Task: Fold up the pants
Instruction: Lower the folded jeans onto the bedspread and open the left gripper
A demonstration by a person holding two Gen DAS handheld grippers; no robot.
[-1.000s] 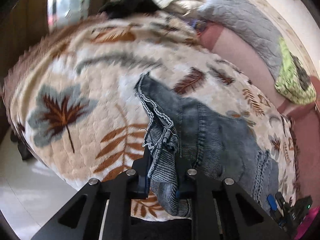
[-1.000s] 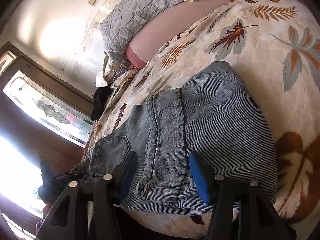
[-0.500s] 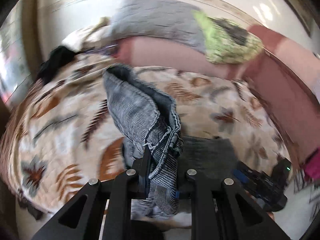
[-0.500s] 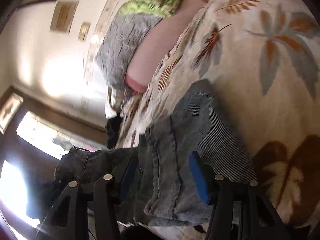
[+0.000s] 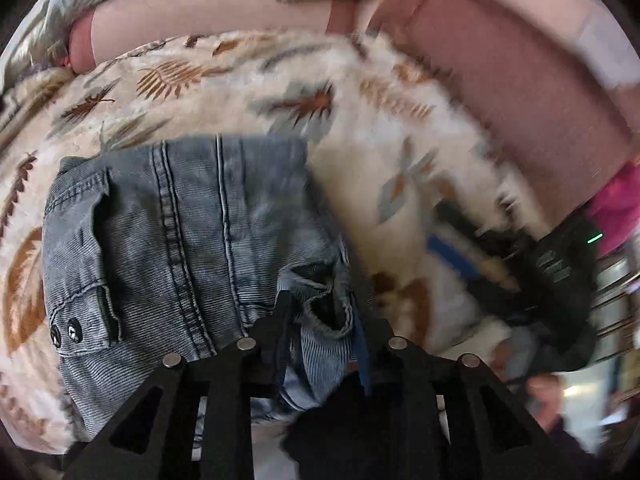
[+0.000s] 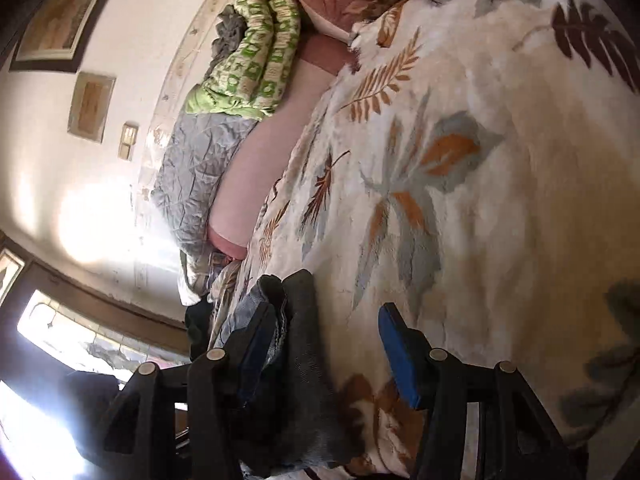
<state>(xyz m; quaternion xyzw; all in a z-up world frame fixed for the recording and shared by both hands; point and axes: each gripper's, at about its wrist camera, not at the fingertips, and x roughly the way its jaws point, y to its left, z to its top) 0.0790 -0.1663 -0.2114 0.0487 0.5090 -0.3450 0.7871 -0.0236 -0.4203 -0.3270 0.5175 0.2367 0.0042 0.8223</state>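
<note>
Pants: one pair of blue-grey denim pants (image 5: 192, 232), lying folded over on the bed near its front edge, seams running away from the left wrist camera; two dark rivets show on the near-left part.
Bed: one bed under one cream blanket (image 5: 400, 152) printed with brown and grey leaves; the pants sit on it, toward the front-left part as the left camera sees it.
Left claw (image 5: 320, 320): its jaws are opening, with a frayed hem of the pants between them; the cloth seems to sag loose rather than pinched, though blur and shadow make that hard to be sure of.
Right claw (image 6: 328, 344): jaws stand well apart; a dark bunch of the pants lies against the inside of the left-hand finger, the blue pad of the other finger (image 6: 396, 356) is clear of the cloth, over bare blanket.
Right claw from the left camera: a blurred dark body with a green light (image 5: 560, 264), near the bed's front-right edge.
Bedding at the head: one grey quilted pillow (image 6: 196, 172), one green patterned quilt (image 6: 256, 52), rolled, one pink sheet (image 5: 500, 80).
Wall: two framed pictures (image 6: 90, 106) and one switch plate.
</note>
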